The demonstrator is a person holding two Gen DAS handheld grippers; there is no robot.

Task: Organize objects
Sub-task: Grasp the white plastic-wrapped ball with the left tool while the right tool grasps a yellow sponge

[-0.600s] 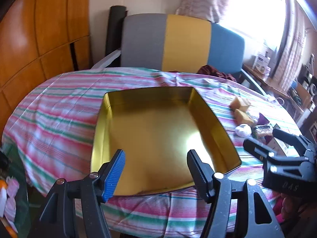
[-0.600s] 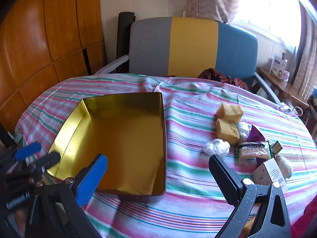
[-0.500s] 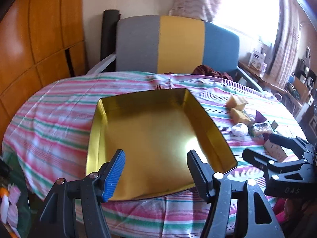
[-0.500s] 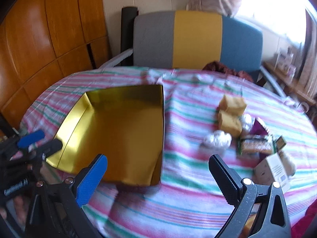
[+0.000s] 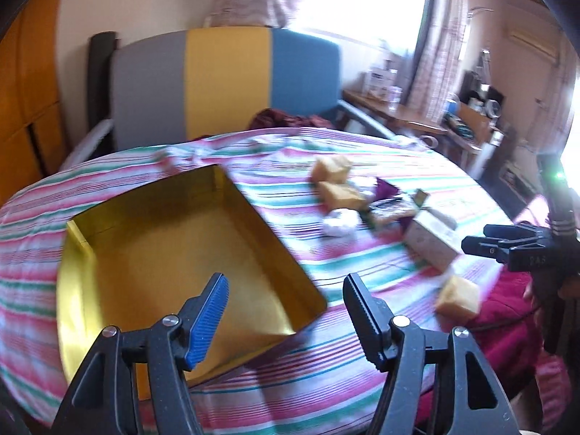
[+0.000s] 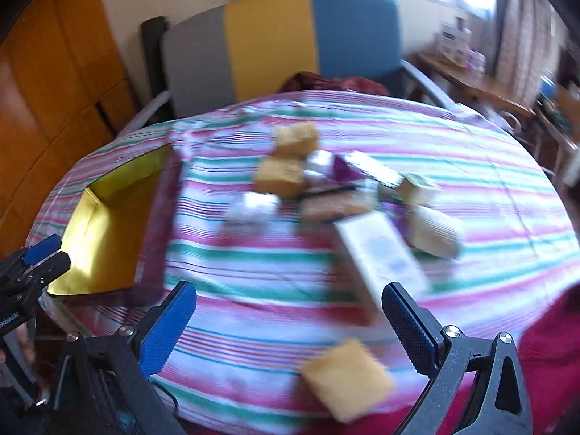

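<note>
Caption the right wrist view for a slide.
Open right gripper over a striped tablecloth, yellow block nearest, white box beyond, gold tin at left.

The left tool (image 5: 284, 311), a black two-finger clamp with one ribbed blue pad (image 5: 208, 317) and one black toothed finger (image 5: 362, 320), tilts downward with its jaws apart and nothing between them. The right tool (image 6: 288, 324), black with blue ribbed pads (image 6: 407, 328) on both fingers, points more steeply down, jaws spread wide and empty. Each tool appears at the edge of the other's view.
</note>
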